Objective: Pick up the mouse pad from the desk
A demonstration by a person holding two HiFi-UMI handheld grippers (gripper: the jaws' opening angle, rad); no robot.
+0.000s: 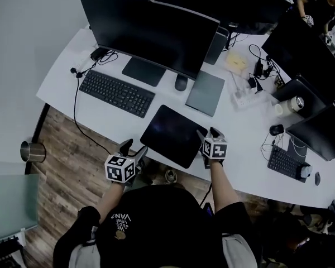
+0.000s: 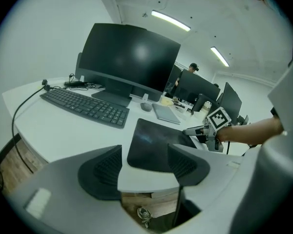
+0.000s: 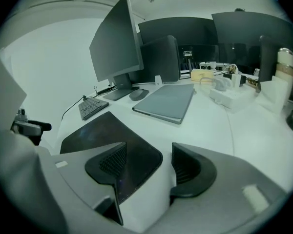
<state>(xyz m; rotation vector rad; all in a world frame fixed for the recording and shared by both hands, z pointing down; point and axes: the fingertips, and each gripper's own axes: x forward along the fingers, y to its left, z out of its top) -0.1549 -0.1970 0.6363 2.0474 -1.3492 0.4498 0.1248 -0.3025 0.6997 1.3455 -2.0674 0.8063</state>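
The black mouse pad [image 1: 173, 135] lies flat near the front edge of the white desk [image 1: 240, 144]. My left gripper [image 1: 134, 148] is open at the desk edge, just off the pad's near left corner. In the left gripper view the mouse pad [image 2: 154, 143] shows beyond the gap of the left gripper [image 2: 144, 167], with nothing between the pads. My right gripper [image 1: 208, 133] is open at the pad's right corner. In the right gripper view that corner of the mouse pad [image 3: 102, 130] reaches into the gap of the right gripper [image 3: 149, 167], and the pads do not press on it.
Behind the pad are a black keyboard [image 1: 116, 92], a large monitor [image 1: 151, 32], a mouse [image 1: 181, 82] and a closed grey laptop [image 1: 205, 92]. Cables, a power strip [image 1: 247, 96] and more screens crowd the desk's right side. A metal cup [image 1: 32, 151] stands on the wooden floor.
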